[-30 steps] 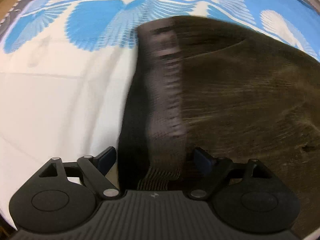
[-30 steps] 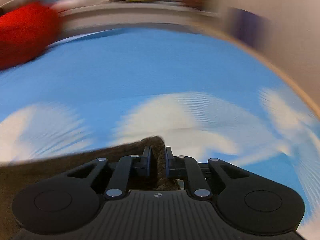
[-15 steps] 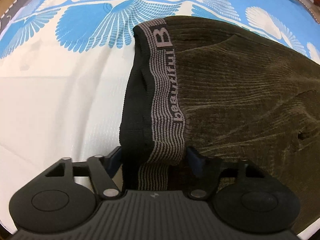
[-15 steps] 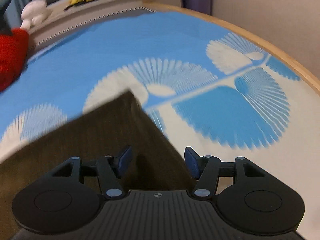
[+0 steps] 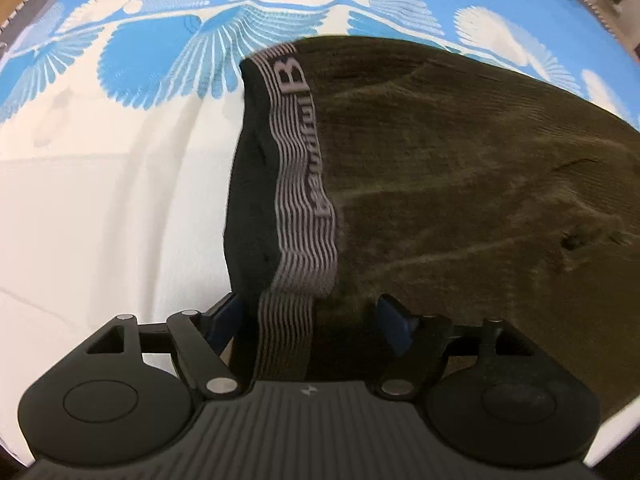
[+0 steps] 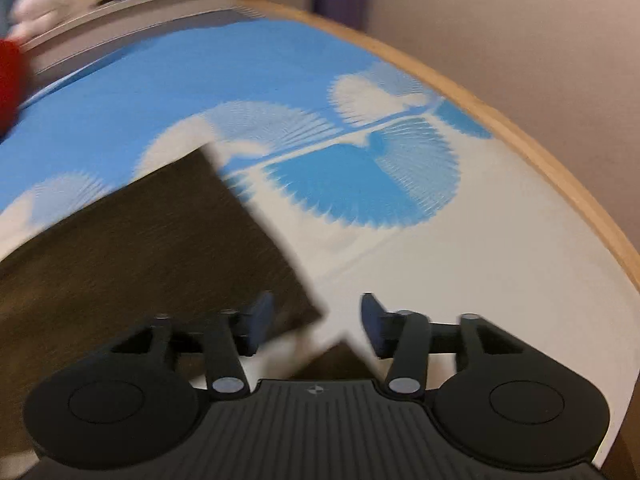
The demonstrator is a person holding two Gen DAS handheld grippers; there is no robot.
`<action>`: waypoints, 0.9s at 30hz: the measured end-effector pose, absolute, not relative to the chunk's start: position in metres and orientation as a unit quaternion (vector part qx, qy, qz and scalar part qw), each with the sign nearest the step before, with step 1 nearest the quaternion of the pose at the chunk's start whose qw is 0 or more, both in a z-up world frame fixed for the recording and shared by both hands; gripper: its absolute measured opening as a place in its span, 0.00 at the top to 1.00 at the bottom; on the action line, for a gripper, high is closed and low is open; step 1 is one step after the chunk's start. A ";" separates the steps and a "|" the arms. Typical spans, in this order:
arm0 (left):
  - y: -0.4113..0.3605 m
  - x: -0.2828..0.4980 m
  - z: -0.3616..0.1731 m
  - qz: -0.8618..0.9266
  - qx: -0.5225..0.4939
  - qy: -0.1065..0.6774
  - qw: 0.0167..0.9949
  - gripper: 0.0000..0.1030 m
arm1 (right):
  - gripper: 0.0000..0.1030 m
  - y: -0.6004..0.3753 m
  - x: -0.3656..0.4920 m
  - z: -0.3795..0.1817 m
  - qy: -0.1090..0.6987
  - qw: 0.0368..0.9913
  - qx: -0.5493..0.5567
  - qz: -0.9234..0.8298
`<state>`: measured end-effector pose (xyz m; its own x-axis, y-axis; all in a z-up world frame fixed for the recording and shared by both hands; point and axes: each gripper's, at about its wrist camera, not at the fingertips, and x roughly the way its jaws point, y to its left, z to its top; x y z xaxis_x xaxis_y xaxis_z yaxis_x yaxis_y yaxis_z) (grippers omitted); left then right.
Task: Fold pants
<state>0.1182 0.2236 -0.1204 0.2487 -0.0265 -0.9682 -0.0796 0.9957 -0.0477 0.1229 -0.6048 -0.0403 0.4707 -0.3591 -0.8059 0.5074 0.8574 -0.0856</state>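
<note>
Broadly, what fills both views is a bed point(image 5: 80, 208) under a blue and white fan-print sheet, with a wooden edge curving down the right of the right wrist view. On it lie the pants point(image 5: 460, 200), dark olive ribbed cloth, spread across the centre and right of the left wrist view and across the left half of the right wrist view.

I judge them soft, light and limp: they will sag and crease wherever I lift, and the ribbing should give the pads some bite. The striped waistband point(image 5: 300, 184) is the firmest part, so I would take hold there or at a hemmed corner.

In the left wrist view the waistband runs from the bottom centre up toward the top, and the body of the pants stretches off to the right, so the long axis lies roughly left to right across that frame. The far end is out of view.

My left claw point(image 5: 312, 316) straddles the waistband, its jaws opening, pads clear of the cloth. My right claw point(image 6: 316, 324) hangs over a corner of the pants, jaws parted and closing, holding nothing; that frame is blurred.
</note>
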 end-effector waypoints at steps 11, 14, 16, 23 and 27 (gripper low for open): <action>0.207 0.063 -0.139 0.024 0.070 0.630 0.773 0.46 | 0.29 -0.587 0.003 -0.096 0.584 0.785 0.069 -0.196; 0.195 0.056 -0.121 0.044 0.077 0.612 0.786 0.47 | 0.41 -0.601 -0.007 -0.090 0.576 0.777 0.112 -0.228; 0.187 0.047 -0.097 0.034 0.057 0.583 0.809 0.47 | 0.49 -0.589 -0.006 -0.074 0.557 0.791 0.099 -0.231; 0.137 0.021 -0.125 -0.053 0.113 0.643 0.756 0.46 | 0.44 -0.533 0.000 -0.067 0.565 0.816 0.089 -0.082; 0.122 0.010 -0.132 -0.044 0.165 0.647 0.743 0.47 | 0.38 -0.515 -0.002 -0.092 0.623 0.779 0.006 -0.068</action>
<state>0.0101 0.1219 -0.1322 0.1590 0.1484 -0.9761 0.2795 0.9414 0.1887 -0.0021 -0.5146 -0.0925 0.2135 -0.0986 -0.9720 0.1144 0.9906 -0.0754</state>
